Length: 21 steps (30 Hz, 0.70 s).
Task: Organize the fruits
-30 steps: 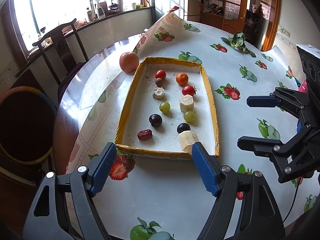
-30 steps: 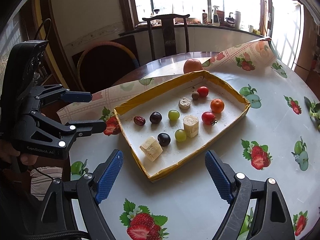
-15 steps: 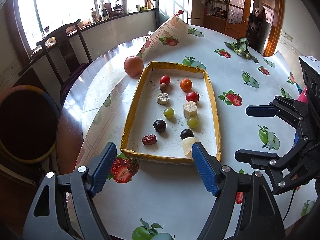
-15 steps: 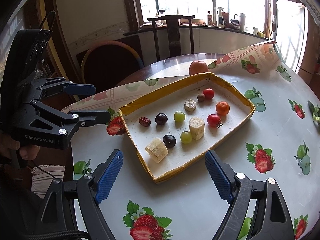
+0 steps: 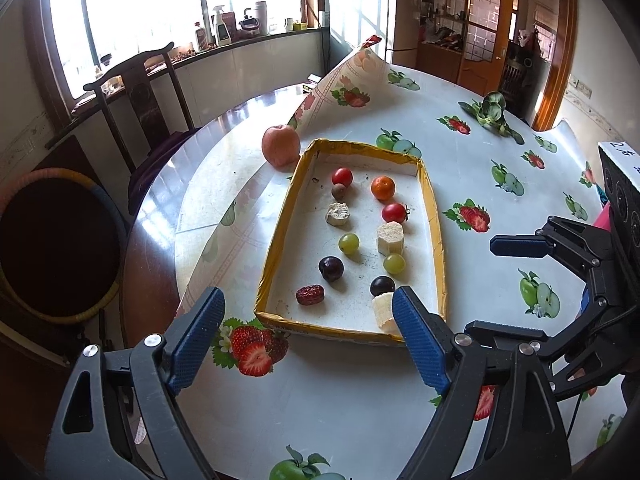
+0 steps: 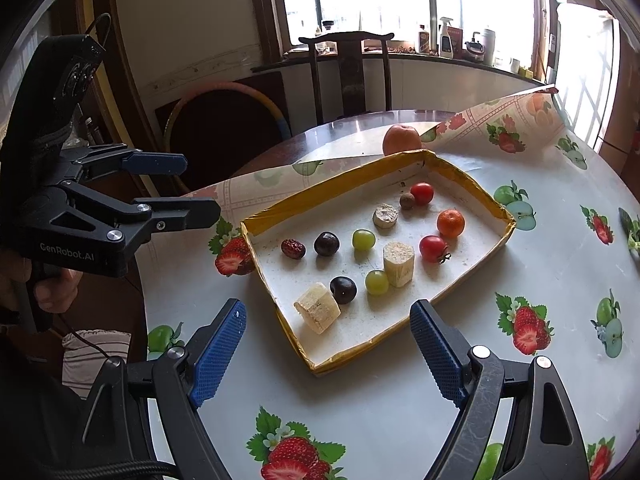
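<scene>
A shallow yellow-rimmed tray [image 5: 436, 240] [image 6: 260, 220] on the table holds several small fruits in two rows: a red date [image 5: 309, 294], dark plums [image 5: 331, 269], green grapes [image 5: 348, 243], banana pieces [image 5: 390, 237], cherry tomatoes [image 5: 342, 176] and a small orange [image 5: 383, 187]. An apple [image 5: 280, 145] [image 6: 401, 140] sits outside the tray's far corner. My left gripper [image 5: 308, 340] is open and empty, short of the tray's near edge. My right gripper [image 6: 328, 344] is open and empty at the tray's near corner.
The round table has a fruit-print cloth [image 5: 480, 184], folded up at the far side [image 5: 356, 80]. A green leafy bunch [image 5: 492, 114] lies far right. A wooden chair [image 5: 140, 96] and a hoop [image 5: 52, 240] stand beyond the table's left edge.
Both grippers have drawn back and risen a little from the tray, so it looks smaller and farther. Both stay open. The fruits have not moved.
</scene>
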Each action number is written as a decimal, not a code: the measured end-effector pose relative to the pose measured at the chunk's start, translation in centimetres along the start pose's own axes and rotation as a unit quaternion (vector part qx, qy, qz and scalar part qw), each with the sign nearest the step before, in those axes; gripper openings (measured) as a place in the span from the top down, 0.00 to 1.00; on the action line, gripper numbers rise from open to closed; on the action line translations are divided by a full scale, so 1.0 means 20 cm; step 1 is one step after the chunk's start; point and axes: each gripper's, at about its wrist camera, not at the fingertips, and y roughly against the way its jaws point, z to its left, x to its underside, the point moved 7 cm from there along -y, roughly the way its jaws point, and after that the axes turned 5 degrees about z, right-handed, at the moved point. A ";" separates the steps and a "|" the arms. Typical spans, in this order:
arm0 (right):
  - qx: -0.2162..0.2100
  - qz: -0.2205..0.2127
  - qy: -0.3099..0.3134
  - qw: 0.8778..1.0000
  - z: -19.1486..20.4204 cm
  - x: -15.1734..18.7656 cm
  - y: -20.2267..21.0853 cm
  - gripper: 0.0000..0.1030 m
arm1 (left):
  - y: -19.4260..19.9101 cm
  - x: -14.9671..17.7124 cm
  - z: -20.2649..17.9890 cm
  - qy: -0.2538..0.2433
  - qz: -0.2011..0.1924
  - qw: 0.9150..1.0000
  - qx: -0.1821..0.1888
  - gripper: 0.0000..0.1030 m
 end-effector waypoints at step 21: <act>-0.005 0.001 0.001 1.000 0.02 -0.01 -0.02 0.17 | -0.02 0.02 -0.03 -0.003 0.008 1.000 -0.005 0.16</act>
